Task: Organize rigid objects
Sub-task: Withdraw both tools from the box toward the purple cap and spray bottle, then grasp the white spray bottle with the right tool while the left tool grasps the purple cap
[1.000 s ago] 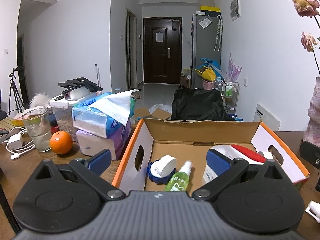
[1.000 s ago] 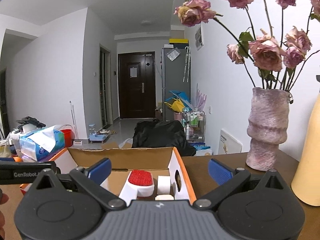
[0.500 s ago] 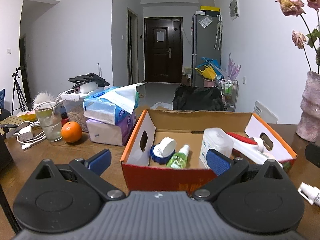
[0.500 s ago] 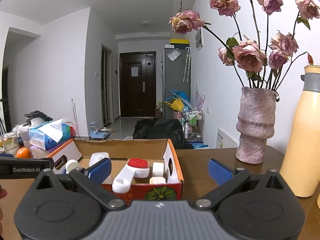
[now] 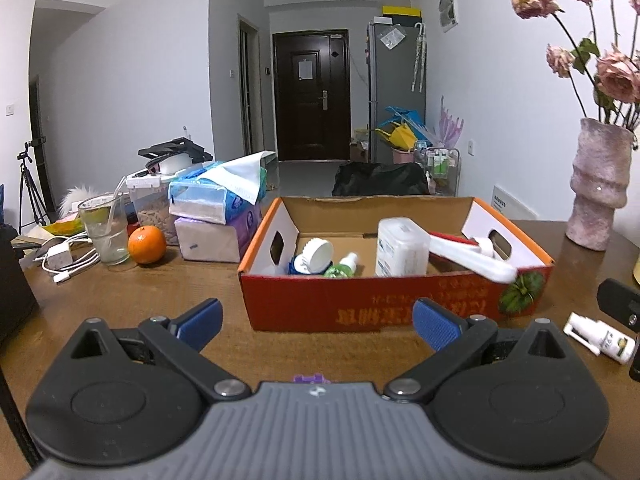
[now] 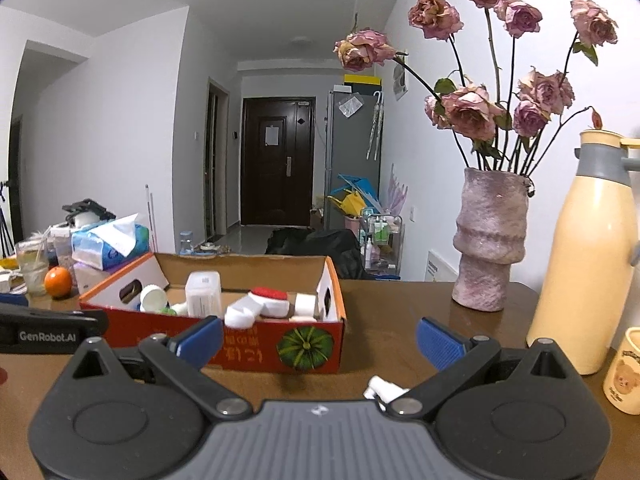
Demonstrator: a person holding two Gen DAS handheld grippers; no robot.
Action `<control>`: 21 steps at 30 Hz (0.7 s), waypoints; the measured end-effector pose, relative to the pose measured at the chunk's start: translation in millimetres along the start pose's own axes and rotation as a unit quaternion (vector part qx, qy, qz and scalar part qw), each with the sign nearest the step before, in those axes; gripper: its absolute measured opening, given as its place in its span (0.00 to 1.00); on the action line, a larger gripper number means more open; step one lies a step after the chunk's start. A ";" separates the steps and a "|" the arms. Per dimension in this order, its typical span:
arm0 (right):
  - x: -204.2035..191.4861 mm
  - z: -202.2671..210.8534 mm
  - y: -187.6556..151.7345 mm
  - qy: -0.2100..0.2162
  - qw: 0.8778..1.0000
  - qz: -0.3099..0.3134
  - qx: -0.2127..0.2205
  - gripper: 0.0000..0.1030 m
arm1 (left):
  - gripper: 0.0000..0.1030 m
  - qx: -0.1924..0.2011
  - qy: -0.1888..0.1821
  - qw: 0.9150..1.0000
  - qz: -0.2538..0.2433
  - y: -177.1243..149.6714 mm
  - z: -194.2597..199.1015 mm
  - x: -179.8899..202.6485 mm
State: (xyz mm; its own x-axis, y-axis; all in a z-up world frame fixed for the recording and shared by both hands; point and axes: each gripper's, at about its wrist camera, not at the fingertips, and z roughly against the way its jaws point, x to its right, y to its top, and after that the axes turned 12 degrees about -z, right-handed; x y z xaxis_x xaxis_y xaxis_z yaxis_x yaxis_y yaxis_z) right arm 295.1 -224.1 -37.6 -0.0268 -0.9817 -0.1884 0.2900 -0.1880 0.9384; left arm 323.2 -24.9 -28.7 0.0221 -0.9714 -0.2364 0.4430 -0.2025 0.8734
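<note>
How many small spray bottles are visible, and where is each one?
2. A green spray bottle lies inside the cardboard box, near its left side. A white spray bottle lies on the table, right of the box. Others may be hidden inside.

One cardboard box (image 5: 372, 308), two tissue packs (image 5: 216, 216), one orange (image 5: 147, 245), one vase (image 6: 490, 240), one flask (image 6: 584, 256).
</note>
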 end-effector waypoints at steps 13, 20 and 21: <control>26.8 29.5 -27.4 -0.028 0.999 0.007 -0.027 1.00 | 1.00 -0.018 -0.020 0.999 -0.022 -29.5 25.4 16.8; 44.7 26.9 -39.2 -0.048 0.998 0.006 -0.049 1.00 | 1.00 -0.030 -0.019 0.999 -0.032 -39.2 22.1 25.4; 48.1 24.7 -39.5 -0.050 0.997 0.007 -0.052 1.00 | 1.00 -0.031 -0.019 0.999 -0.031 -39.8 21.0 25.2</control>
State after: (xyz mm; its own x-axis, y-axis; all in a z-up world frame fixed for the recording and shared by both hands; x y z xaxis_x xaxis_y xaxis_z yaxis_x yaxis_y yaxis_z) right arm 258.7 -264.6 -76.6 -0.1157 -0.9831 -0.1419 0.3886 -0.1763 0.9044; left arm 287.3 -43.9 -60.5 -0.0413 -0.9617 -0.2710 0.4977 -0.2550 0.8290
